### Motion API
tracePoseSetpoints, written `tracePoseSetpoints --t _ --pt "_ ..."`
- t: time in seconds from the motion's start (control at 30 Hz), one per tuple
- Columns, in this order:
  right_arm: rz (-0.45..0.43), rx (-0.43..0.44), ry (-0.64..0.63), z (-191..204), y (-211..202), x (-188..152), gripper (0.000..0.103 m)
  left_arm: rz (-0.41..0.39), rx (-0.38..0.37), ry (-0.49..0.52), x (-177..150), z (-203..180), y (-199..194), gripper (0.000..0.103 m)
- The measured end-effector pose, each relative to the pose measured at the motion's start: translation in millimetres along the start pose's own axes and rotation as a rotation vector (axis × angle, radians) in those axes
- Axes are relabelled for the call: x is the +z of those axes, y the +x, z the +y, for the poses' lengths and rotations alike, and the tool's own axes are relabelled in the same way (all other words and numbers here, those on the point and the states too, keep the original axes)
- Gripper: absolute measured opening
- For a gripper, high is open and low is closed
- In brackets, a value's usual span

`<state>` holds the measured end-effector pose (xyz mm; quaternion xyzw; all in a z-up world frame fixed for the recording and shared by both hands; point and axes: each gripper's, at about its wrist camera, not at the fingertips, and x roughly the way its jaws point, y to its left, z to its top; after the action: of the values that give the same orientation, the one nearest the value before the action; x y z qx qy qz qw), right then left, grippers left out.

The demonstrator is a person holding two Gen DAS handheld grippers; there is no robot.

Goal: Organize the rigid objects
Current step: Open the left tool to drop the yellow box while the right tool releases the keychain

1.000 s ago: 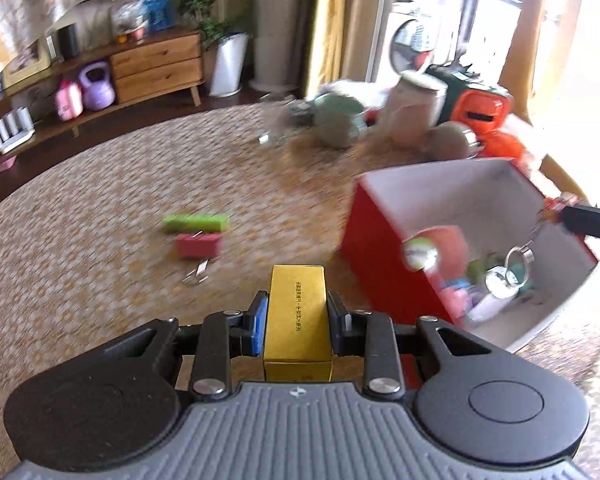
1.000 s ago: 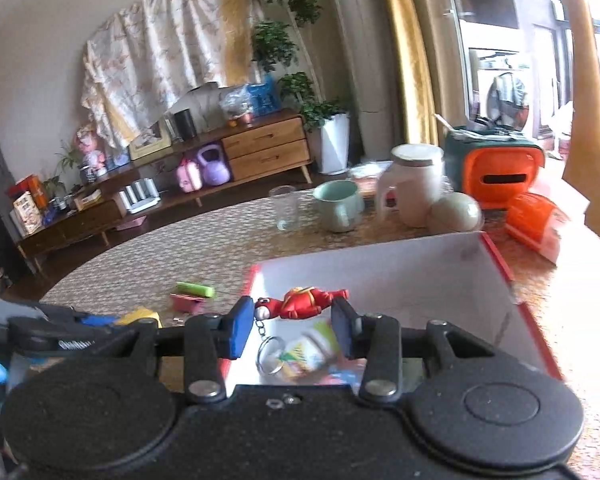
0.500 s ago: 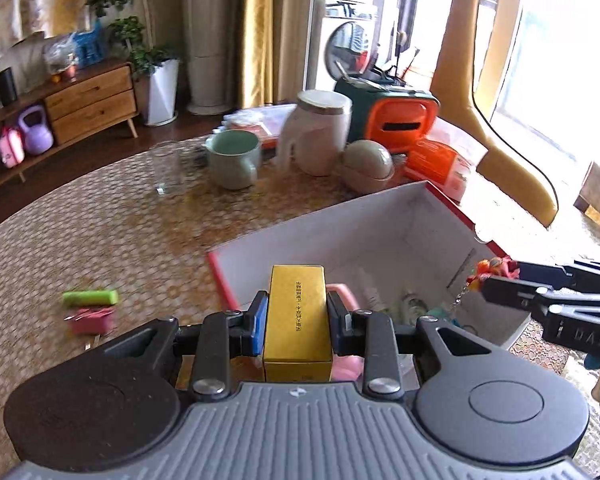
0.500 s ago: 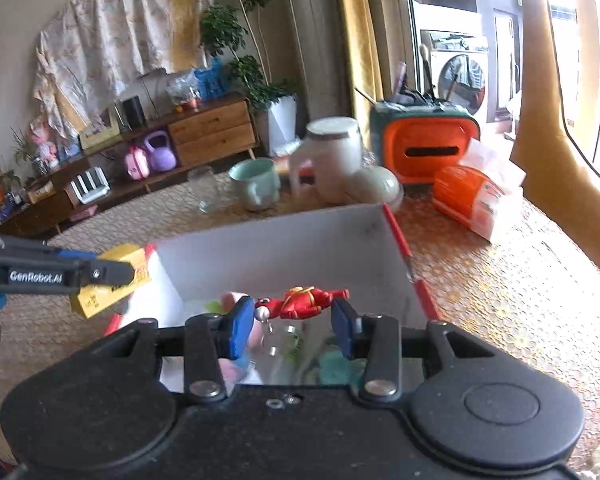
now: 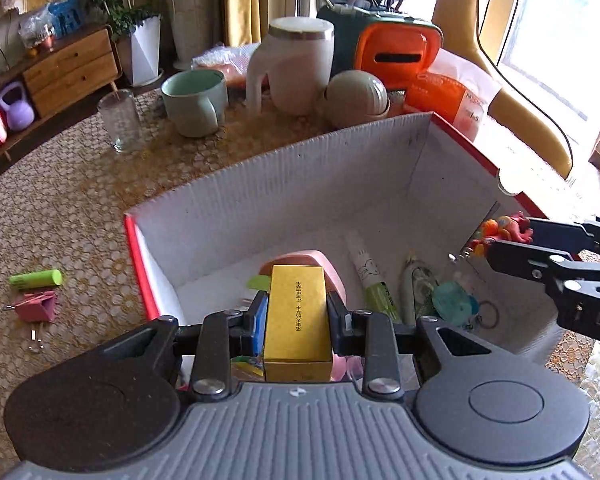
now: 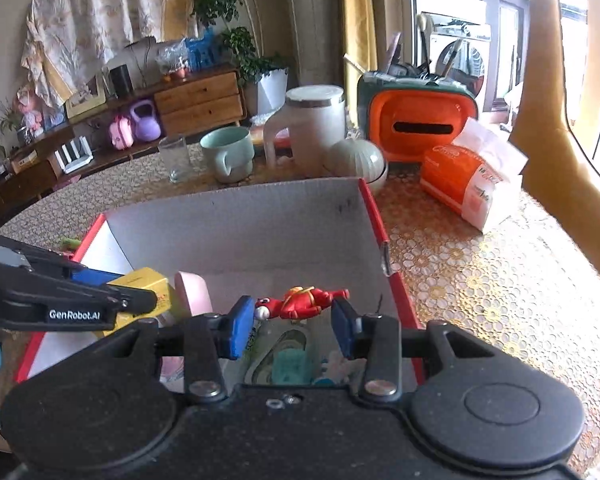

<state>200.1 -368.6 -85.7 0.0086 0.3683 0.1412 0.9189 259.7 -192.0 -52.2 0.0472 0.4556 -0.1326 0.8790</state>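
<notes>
Closest in, left gripper (image 5: pixel 297 312) with jaws clamped on the sides of a gold box (image 5: pixel 298 316), held over the inside of the red-edged carton (image 5: pixel 300 184); right gripper (image 6: pixel 293 326) with jaws part open, a red toy figure (image 6: pixel 302 304) pinched between the tips, also above the carton. Below them on the carton floor, a pink item (image 5: pixel 328 264), a white-and-green tube (image 5: pixel 370 280) and a teal piece (image 5: pixel 454 304). Farther out on the counter (image 5: pixel 60 208), a green cylinder (image 5: pixel 36 279) and pink clip (image 5: pixel 36 306) left of the carton, then a glass (image 5: pixel 121 120), mint mug (image 5: pixel 194 100), white jug (image 5: pixel 296 68) and orange case (image 5: pixel 394 54).
</notes>
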Motion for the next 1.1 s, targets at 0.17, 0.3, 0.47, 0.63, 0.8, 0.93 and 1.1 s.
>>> tracePoseSetpoints --t 0.17,0.3,0.47,0.63,0.8,0.93,1.1 --pt "0.067 0.031 -0.043 4 15 -2 0.041 0.026 -0.011 0.018 0 -6 10 0.029" --pt "0.094 0.035 -0.069 8 20 -6 0.042 0.050 -0.022 0.022 0 -9 18 0.029" --pt "0.124 0.029 -0.081 8 22 -11 0.043 0.100 -0.040 0.017 -2 -12 28 0.029" --pt "0.135 0.036 -0.082 8 19 -14 0.044 0.117 -0.044 0.005 -1 -12 29 0.029" --pt "0.126 0.046 -0.071 9 11 -15 0.047 0.115 -0.036 0.001 -2 -12 24 0.029" --pt "0.116 0.055 -0.065 11 3 -16 0.050 0.100 -0.043 -0.016 -4 -8 16 0.029" --pt "0.102 0.060 -0.072 19 -12 -18 0.053 0.077 -0.063 -0.051 -8 -2 2 0.030"
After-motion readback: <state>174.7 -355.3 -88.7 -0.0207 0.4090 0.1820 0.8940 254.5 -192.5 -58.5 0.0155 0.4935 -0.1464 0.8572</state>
